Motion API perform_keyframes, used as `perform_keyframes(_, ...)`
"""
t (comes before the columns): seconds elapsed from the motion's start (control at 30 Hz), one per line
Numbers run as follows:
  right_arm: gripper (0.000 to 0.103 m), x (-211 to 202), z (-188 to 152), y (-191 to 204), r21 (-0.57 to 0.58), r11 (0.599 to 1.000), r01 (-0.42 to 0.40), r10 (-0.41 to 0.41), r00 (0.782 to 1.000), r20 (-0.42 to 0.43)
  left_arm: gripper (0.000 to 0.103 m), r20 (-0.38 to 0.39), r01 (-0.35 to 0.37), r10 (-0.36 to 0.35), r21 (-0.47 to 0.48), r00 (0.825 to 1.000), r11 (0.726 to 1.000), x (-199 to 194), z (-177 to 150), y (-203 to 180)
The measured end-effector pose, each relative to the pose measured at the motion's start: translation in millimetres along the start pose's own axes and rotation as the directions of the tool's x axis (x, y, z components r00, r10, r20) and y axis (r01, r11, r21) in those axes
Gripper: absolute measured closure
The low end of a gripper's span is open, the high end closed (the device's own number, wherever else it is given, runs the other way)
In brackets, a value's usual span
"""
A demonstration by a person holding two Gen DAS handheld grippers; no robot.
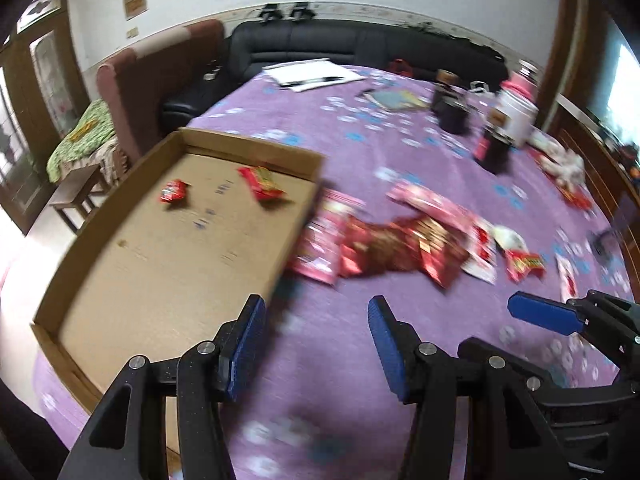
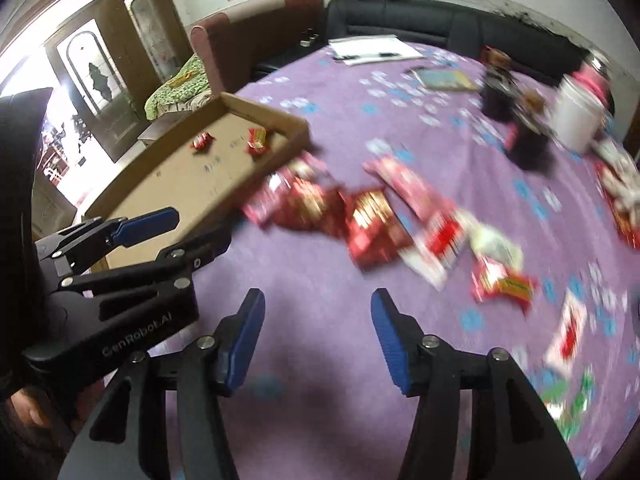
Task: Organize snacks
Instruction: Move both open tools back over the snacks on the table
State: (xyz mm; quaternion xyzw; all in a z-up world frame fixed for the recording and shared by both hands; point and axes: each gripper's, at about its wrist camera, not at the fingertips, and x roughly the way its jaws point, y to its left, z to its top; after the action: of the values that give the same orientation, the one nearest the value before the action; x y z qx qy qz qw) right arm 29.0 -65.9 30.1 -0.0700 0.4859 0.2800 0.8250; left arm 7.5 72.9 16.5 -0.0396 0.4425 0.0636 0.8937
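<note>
A shallow cardboard tray (image 1: pixel 100 264) (image 2: pixel 168 196) lies on the purple tablecloth (image 1: pixel 344 340) (image 2: pixel 320 288) and holds two small red snack packs (image 1: pixel 174 191) (image 1: pixel 262 185). A blurred heap of red and pink snack bags (image 1: pixel 396 246) (image 2: pixel 352 212) lies just right of the tray. My left gripper (image 1: pixel 318 312) hovers open over bare cloth beside the tray's near corner, nothing between its blue pads. My right gripper (image 2: pixel 318 308) is open and empty too, above the cloth short of the heap. Each gripper shows at the edge of the other's view.
Loose packs (image 2: pixel 504 284) (image 2: pixel 568 328) lie scattered to the right. Dark jars (image 1: pixel 494 152), a white tub (image 2: pixel 576 116), papers (image 1: pixel 312 74) and a booklet stand at the far side. A black sofa (image 1: pixel 360 46) and an armchair (image 1: pixel 132 80) border the table.
</note>
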Motion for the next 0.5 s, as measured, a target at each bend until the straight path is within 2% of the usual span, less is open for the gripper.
perform_keyframes(0.2, 0.044, -13, -47, -28, 0.05, 0.997, 0.052, -0.053, 0.999, 0.006, 0.046, 0.025, 0.023, -0.024, 0.062, 0.999, 0.998, -3, -31, -39)
perform_keyframes(0.37, 0.044, -17, -78, -55, 0.126, 0.99, 0.057, -0.058, 0.998, 0.002, 0.046, -0.015, 0.029, -0.028, 0.081, 1.0, 0.996, 9, -38, -51)
perform_keyframes(0.5, 0.044, -24, -91, -78, 0.185, 0.98, 0.073, -0.077, 0.997, 0.013, 0.046, -0.051, 0.01, -0.007, 0.07, 0.999, 0.997, 20, -38, -49)
